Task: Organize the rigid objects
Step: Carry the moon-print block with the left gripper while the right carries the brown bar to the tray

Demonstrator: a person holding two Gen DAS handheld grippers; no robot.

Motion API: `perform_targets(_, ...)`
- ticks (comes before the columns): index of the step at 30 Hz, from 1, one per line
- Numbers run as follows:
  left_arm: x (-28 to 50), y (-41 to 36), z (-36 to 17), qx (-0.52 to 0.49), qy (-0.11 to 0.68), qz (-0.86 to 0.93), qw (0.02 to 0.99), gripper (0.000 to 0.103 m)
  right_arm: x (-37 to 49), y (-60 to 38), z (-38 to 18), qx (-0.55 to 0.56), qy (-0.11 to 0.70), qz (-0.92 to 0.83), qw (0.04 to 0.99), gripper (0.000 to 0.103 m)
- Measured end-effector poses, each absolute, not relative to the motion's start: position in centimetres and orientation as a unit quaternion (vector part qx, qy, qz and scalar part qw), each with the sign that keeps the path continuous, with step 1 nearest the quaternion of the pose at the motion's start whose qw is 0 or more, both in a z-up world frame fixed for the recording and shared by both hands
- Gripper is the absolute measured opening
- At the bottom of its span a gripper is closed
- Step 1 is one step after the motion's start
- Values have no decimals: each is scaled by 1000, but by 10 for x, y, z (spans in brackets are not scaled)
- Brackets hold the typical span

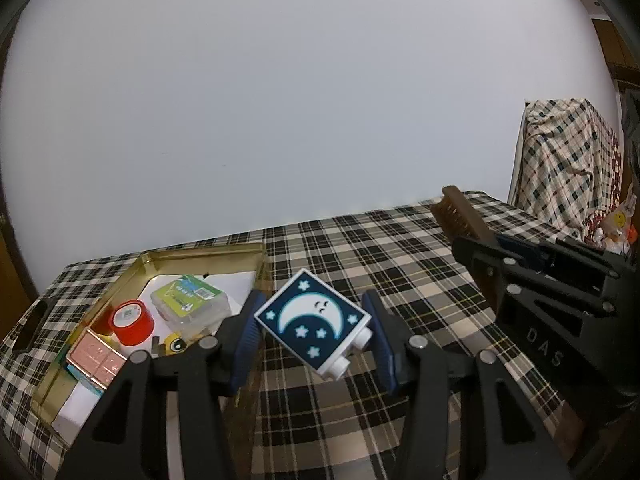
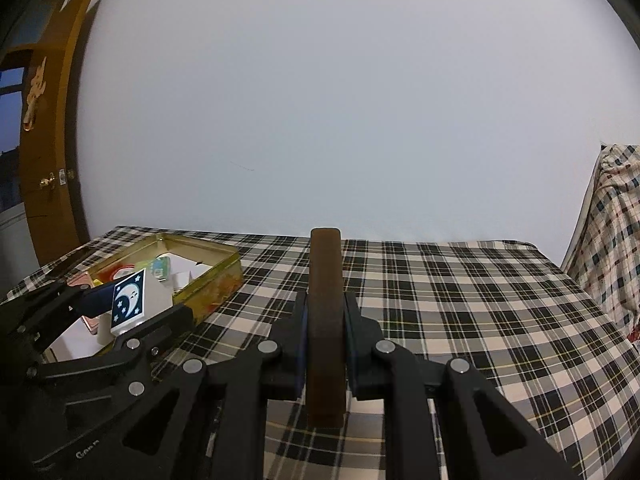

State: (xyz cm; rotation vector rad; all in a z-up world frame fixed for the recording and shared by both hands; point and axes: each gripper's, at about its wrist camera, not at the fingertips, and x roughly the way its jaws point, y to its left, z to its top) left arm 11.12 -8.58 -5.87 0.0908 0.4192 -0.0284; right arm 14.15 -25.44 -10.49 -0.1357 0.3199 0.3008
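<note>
Two grips: the left gripper [image 1: 316, 332] holds a moon block [image 1: 314, 316] beside the gold tin [image 1: 208, 254] containing a red cup [image 1: 132, 322], clear box [image 1: 190, 302] and pink cube [image 1: 96, 362] near the table's [image 1: 400, 280] left edge; the right gripper [image 2: 325, 344] clamps a wooden brush [image 2: 325, 320].

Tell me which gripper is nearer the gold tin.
Left. The left gripper, shut on the moon block, hangs right beside the gold tin, at its near edge. The right gripper, clamping the wooden brush, is farther right over the cloth.
</note>
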Motion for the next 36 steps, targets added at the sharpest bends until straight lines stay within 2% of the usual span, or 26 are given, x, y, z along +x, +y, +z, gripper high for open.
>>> perform_targets(36, 91, -50, -55, 25, 186, 14, 982, 49, 110, -237, -104, -64, 131, 176, 974, 17)
